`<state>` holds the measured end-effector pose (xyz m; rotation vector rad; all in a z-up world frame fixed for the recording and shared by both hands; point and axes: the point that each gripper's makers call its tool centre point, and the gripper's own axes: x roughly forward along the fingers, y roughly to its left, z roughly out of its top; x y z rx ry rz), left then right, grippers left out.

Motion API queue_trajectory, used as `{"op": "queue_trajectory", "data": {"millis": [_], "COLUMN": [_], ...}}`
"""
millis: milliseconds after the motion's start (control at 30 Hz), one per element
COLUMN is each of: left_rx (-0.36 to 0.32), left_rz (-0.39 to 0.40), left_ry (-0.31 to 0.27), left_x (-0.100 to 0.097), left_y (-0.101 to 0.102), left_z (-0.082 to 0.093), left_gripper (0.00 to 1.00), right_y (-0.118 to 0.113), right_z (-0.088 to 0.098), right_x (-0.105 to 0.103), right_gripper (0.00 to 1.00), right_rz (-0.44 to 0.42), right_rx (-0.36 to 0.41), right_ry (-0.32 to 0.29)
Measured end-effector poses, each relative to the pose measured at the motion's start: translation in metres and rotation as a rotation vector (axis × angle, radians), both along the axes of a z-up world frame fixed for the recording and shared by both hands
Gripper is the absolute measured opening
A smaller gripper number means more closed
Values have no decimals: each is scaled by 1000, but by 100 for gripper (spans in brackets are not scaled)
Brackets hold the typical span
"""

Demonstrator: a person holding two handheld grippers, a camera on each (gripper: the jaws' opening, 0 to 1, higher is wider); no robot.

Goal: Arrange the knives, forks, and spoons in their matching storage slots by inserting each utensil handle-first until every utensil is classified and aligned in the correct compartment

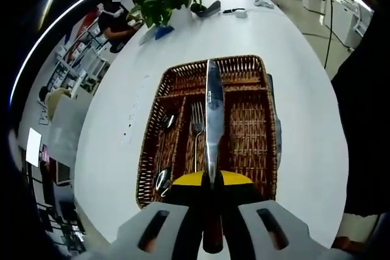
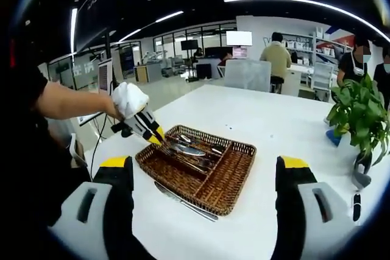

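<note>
Left gripper view: our left hand-held gripper clamps a knife over the wicker tray on the desk. A fork and spoons already lie slotted. Another knife lies beside the tray, unsorted. Our right hand-held gripper stands wide apart, empty.

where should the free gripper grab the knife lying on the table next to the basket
Take the knife across its narrow width near the end closer to the right gripper, coming down from above. It lies flat on the white table, parallel to the wicker basket wall, so a side approach would likely hit the basket.
</note>
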<state>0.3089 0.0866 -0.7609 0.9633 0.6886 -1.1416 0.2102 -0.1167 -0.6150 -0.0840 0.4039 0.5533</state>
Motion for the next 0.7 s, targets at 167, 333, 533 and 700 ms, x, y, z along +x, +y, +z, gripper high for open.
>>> {"op": "queue_trajectory", "data": {"millis": [167, 333, 533, 700], "left_rx": [0, 10, 5, 15], "left_rz": [8, 7, 1, -4], "left_ry": [14, 43, 43, 43], "left_x": [-1, -5, -6, -6], "left_y": [-1, 0, -3, -1], "left_z": [-7, -18, -30, -40], "left_gripper": [6, 6, 6, 6], "right_y": [-1, -1, 0, -1], "right_z": [-1, -4, -7, -5], "right_x": [0, 1, 1, 4], "right_gripper": [100, 100, 100, 100], "right_rz": [0, -2, -2, -9], "right_rx": [-1, -2, -3, 5], "right_ry": [3, 5, 13, 9]}}
